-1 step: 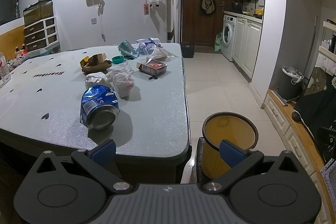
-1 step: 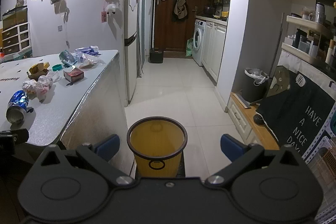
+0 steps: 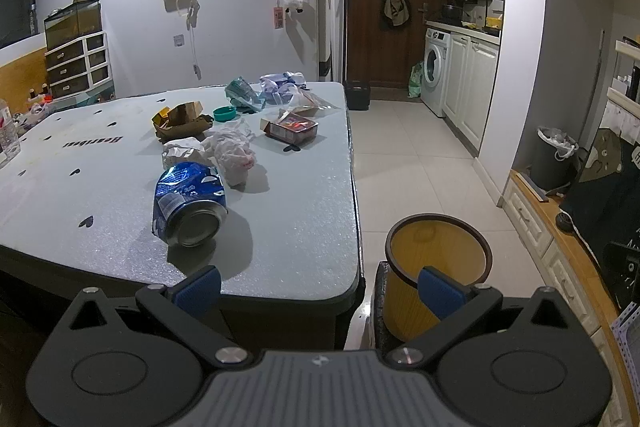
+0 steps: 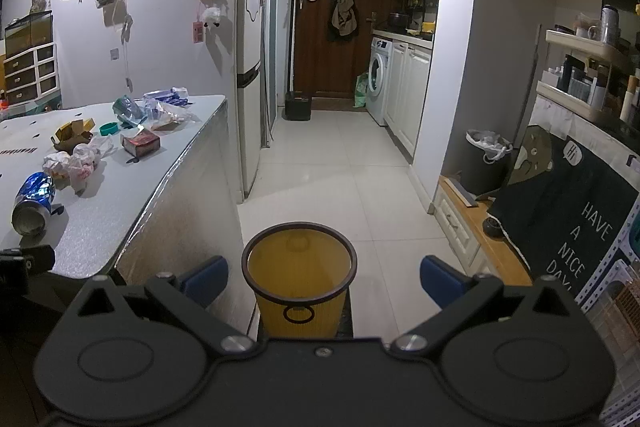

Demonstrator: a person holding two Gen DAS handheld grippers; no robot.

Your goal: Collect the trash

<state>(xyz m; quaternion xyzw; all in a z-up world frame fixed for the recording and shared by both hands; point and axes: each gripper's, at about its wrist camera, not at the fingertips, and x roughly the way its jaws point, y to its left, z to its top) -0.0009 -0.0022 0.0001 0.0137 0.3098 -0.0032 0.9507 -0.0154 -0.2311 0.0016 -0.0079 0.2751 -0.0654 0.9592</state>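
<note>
A crushed blue drink can (image 3: 188, 205) lies on its side near the front edge of a pale grey table (image 3: 304, 227), its open end turned toward the camera. Just behind it sit a crumpled white paper wad (image 3: 180, 153) and a knotted white plastic bag (image 3: 234, 157), the two pressed against each other. Farther toward the table's far edge lie a torn brown cardboard box (image 3: 182, 121), a small teal lid (image 3: 224, 113), a red-and-white printed carton (image 3: 292, 127) and a loose heap of clear and purplish plastic wrappers (image 3: 280, 91) close to the far right corner.

On the tiled floor beside the table's front right corner stands a yellow waste bin with a dark rim (image 4: 299, 277); its inside looks empty, though the bottom is dim and hard to read.

The left gripper (image 3: 318, 287) hangs in front of the table's front edge, its blue-padded fingers spread wide with nothing between them; one pad lines up with the can, the other with the bin. The right gripper (image 4: 324, 277) hovers over the floor, likewise spread wide and holding nothing, with the bin framed squarely between its pads.

Beyond the table a tiled corridor runs to a dark wooden door (image 4: 332, 27), with a front-loading washing machine (image 4: 378, 71) set under white cabinets on the right and a second, dark bin with a white liner (image 4: 486, 157) against the right-hand wall.
</note>
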